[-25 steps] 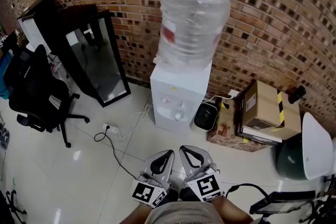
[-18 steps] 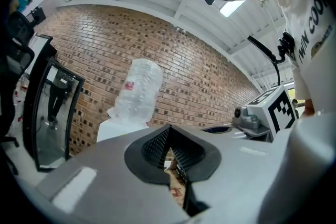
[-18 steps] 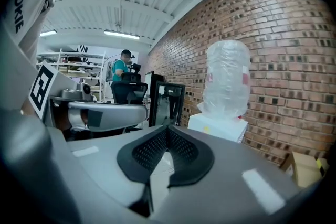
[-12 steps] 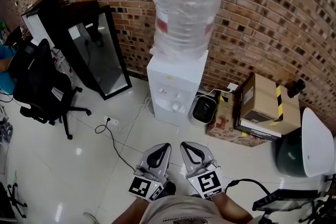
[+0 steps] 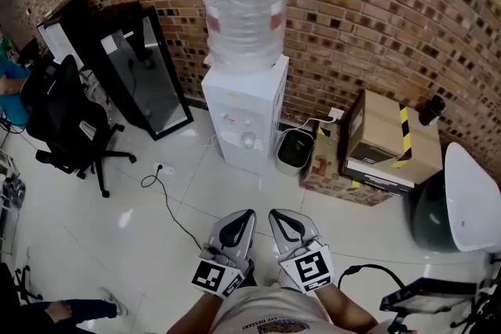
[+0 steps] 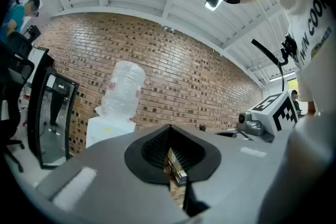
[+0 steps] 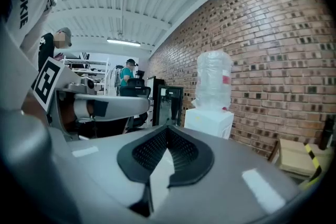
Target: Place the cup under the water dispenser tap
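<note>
A person stands on a pale tiled floor [image 5: 141, 246] with a two-jaw gripper in each hand, both held close to the body and side by side. The left gripper [image 5: 247, 215] has its jaws closed tip to tip with nothing between them. The right gripper [image 5: 277, 215] is pinched together the same way and is also empty.

The water dispenser [image 5: 246, 109] stands ahead of both grippers and well apart from them, against a brick wall [image 5: 376, 19]. In the left gripper view it sits to the left of the jaws, and in the right gripper view to the right of them.

No cup is held, and none shows near the grippers. A small pale round shape [image 5: 249, 140] sits in the dispenser's recess, far beyond both gripper tips. It is too small to tell whether it is a cup or part of the taps. So it cannot be told whether the placing is already done. If that shape is not the cup, the whole task is left to do: finding it, gripping it and carrying it to the tap.

The dispenser stands upright with its long axis vertical, its bottle [image 5: 241, 8] on top. Its tap face points back toward the grippers. Which way the cup points cannot be told.

Cardboard boxes [image 5: 387, 141] lie ahead of the right gripper and off to its right.
</note>
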`<state>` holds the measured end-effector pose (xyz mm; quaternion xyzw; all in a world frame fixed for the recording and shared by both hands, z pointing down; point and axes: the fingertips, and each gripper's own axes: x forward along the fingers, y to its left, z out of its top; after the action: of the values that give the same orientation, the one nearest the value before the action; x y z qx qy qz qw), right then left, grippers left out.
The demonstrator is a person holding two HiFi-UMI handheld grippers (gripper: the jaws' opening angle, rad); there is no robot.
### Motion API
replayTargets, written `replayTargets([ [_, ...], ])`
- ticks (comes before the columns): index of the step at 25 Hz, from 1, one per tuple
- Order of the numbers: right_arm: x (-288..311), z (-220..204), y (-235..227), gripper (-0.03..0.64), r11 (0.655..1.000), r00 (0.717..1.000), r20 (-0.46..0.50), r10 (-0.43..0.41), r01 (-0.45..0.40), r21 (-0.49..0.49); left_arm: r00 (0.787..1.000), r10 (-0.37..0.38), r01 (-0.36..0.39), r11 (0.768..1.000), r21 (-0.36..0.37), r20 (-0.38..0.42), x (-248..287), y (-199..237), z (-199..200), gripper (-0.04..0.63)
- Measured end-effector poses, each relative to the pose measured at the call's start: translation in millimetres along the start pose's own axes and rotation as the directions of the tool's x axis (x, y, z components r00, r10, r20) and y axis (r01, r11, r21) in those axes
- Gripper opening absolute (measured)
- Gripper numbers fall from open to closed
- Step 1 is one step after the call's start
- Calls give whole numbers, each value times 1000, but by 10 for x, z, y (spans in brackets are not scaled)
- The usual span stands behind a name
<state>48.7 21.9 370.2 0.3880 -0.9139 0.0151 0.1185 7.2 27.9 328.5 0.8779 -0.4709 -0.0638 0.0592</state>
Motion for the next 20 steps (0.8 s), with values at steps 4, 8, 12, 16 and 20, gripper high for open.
replayTargets([
  [4, -393, -150, 115, 6, 1000, 1000, -7, 23, -23, 14, 1000, 23, -23, 1000, 7, -8, -221, -381, -82, 0],
  [8, -705, -234, 285, 6, 999, 999, -8, 47, -47, 28, 999, 40, -39, 999, 15, -26, -458, -683, -139, 0],
  [12, -939, -255, 450, 6, 997, 998, 1, 65, -65, 43, 998, 49, -48, 999, 23, -40, -661, -892, -137, 0],
  [16, -1066, -232, 578, 6, 996, 997, 20, 74, -75, 50, 997, 52, -50, 998, 26, -52, -818, -993, -129, 0],
  [20, -1133, -223, 721, 6, 995, 997, 15, 82, -83, 60, 997, 55, -54, 998, 18, -61, -968, -1038, -138, 0],
])
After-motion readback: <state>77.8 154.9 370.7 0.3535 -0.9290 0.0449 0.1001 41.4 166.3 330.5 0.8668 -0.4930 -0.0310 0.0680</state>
